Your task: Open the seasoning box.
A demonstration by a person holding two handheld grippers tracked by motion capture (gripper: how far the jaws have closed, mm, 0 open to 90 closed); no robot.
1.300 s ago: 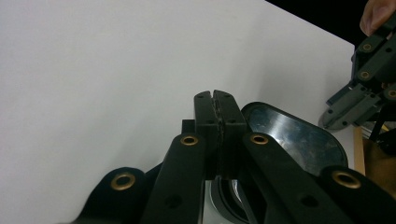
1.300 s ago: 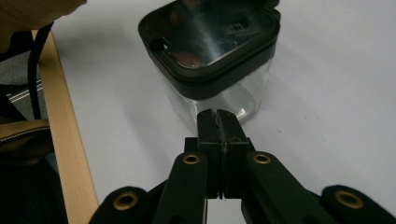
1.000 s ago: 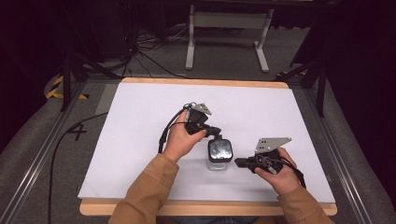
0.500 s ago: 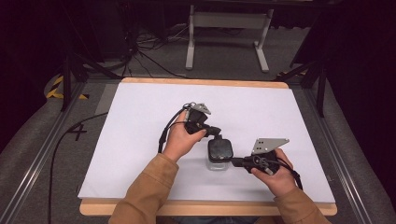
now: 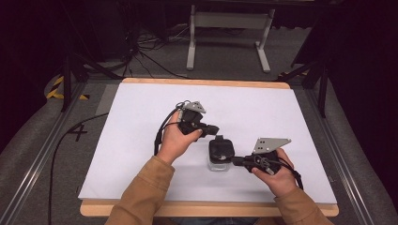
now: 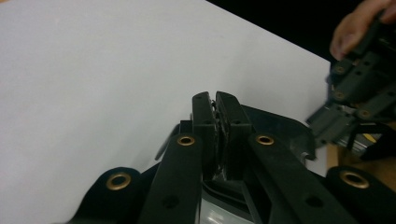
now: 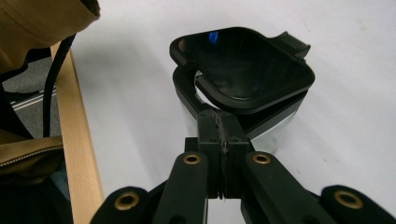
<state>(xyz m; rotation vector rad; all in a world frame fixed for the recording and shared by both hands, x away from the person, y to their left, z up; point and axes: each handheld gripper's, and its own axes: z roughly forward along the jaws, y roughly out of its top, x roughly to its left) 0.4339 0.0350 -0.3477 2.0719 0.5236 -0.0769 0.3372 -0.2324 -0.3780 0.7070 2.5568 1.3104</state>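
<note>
Nearest, at the lower right of the high view, the right gripper (image 5: 238, 161) has its jaws closed together, touching the side of a clear container (image 5: 219, 161) with a black lid (image 5: 221, 149) on the white counter (image 5: 141, 140). Farther up, the left gripper (image 5: 215, 128) is also closed, holding nothing, just above the lid's far edge.

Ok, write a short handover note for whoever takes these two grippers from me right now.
Left gripper: jaws together, nothing visibly between them, tips at the far edge of the black lid.
Right gripper: jaws shut, tips against the near rim of the clear container; whether they pinch anything is unclear.
Things: the container stands mid-table on the white sheet, lid resting on top, looking slightly askew in the right gripper view.
Done: lid placed on the container.
Left: probably seat or press it fully closed; check the fit first.
</note>
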